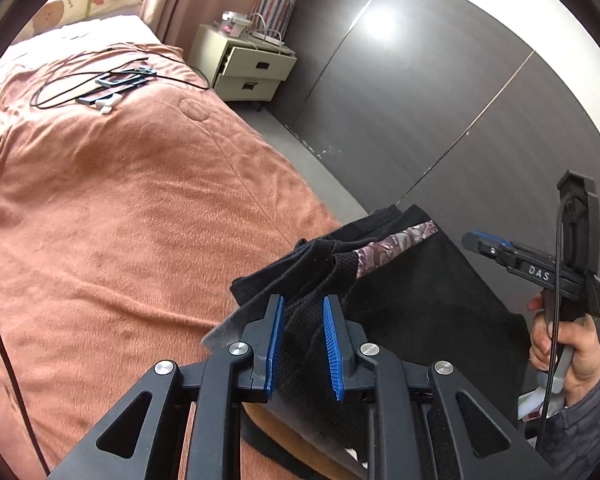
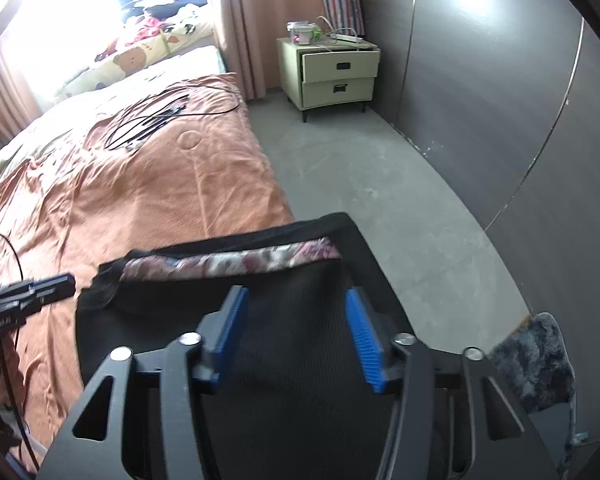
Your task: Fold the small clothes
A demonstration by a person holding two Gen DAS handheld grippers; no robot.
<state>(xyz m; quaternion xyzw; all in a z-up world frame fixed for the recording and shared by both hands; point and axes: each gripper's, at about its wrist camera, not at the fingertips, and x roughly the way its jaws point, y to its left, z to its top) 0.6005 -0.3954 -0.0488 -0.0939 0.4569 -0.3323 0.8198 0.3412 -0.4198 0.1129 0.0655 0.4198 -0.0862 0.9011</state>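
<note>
Left wrist: left tongs point(image 1: 303, 312) pinching black garment point(image 1: 420, 300); right tongs point(image 2: 296, 312) spread; orange bedspread point(image 1: 120, 200), grey floor point(image 2: 360, 168).

The left gripper point(image 1: 303, 308) points forward and downward, its two blue-padded fingers point(image 1: 277, 344) set close together and pinching a bunched fold of the black garment point(image 1: 428, 300) between them. The right gripper point(image 2: 296, 300) also tilts downward, its blue pads point(image 2: 362, 340) standing well apart above the cloth and pressing on nothing. In the left wrist view the right hand point(image 1: 568, 348) wraps around that gripper's handle, a grey patterned sleeve point(image 1: 580, 432) covering the wrist.
</note>
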